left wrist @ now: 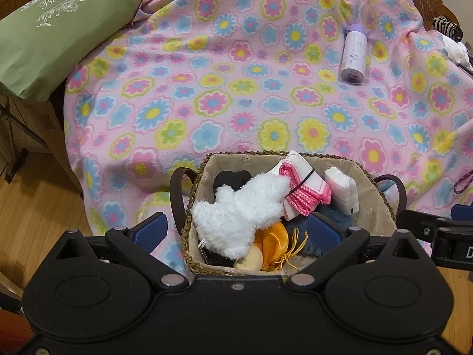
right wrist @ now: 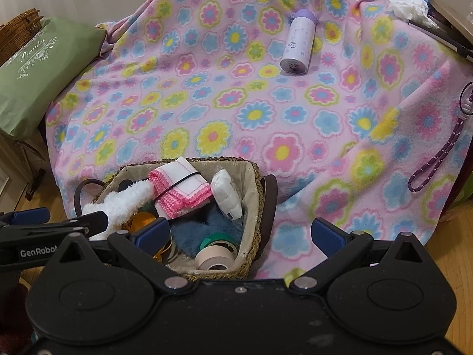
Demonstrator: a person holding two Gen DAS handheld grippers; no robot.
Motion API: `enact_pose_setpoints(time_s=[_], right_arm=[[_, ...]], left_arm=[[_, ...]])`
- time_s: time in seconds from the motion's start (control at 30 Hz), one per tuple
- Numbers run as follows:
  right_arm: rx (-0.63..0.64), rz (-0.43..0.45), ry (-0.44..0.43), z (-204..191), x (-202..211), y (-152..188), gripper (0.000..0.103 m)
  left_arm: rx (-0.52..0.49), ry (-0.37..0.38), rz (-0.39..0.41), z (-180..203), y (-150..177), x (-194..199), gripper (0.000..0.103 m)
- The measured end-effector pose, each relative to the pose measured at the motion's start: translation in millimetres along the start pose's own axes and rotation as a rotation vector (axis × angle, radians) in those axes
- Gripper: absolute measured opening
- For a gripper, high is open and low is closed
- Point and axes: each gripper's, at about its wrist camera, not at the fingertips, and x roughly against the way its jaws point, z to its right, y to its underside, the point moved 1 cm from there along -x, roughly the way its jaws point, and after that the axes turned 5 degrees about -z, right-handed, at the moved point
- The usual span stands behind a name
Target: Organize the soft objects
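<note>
two open tools [left wrist: 238, 230] [right wrist: 242, 232], woven basket [left wrist: 189, 207] [right wrist: 254, 177], fluffy white plush [left wrist: 236, 210] [right wrist: 118, 204]

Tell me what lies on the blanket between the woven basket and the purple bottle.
Nothing: between the basket and the bottle only bare flowered blanket shows, clearest in the right wrist view.

Basket [left wrist: 369, 207] sitting on blanket [left wrist: 236, 88] at near edge, blanket draping over round surface. Plush toy [left wrist: 236, 213], bundled cloths [left wrist: 298, 189] and tissue pack [left wrist: 343, 189] lying in basket, cloths sitting between toy and pack. Tape rolls [right wrist: 215, 254] lying in basket's near right corner. Bottle [left wrist: 353, 56] lying on blanket, far right, well behind basket. Pillow [left wrist: 53, 38] resting far left, beside blanket. Cord [right wrist: 440, 159] lying at blanket's right edge.
</note>
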Motion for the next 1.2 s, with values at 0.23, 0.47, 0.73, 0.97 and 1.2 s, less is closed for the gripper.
enact_pose_setpoints(time_s=[0.23, 0.47, 0.73, 0.97, 1.2], right_arm=[[-0.001, -0.005, -0.003, -0.4, -0.8, 0.8, 0.103], [-0.003, -0.009, -0.005, -0.2, -1.5, 1.3, 0.103], [-0.004, -0.011, -0.007, 0.9, -2.1, 1.6, 0.103], [-0.003, -0.013, -0.009, 1.1, -2.8, 1.6, 0.103], [-0.004, -0.013, -0.008, 0.6, -2.9, 1.8, 0.103]], left_arm=[[0.0, 0.0, 0.001, -0.3, 0.1, -0.4, 0.098], [-0.001, 0.0, -0.001, -0.8, 0.6, -0.9, 0.098], [-0.002, 0.001, -0.001, -0.6, 0.9, -0.9, 0.098], [-0.001, -0.001, -0.001, -0.5, 1.8, -1.4, 0.098], [-0.001, -0.001, -0.001, -0.4, 1.2, -1.3, 0.098]])
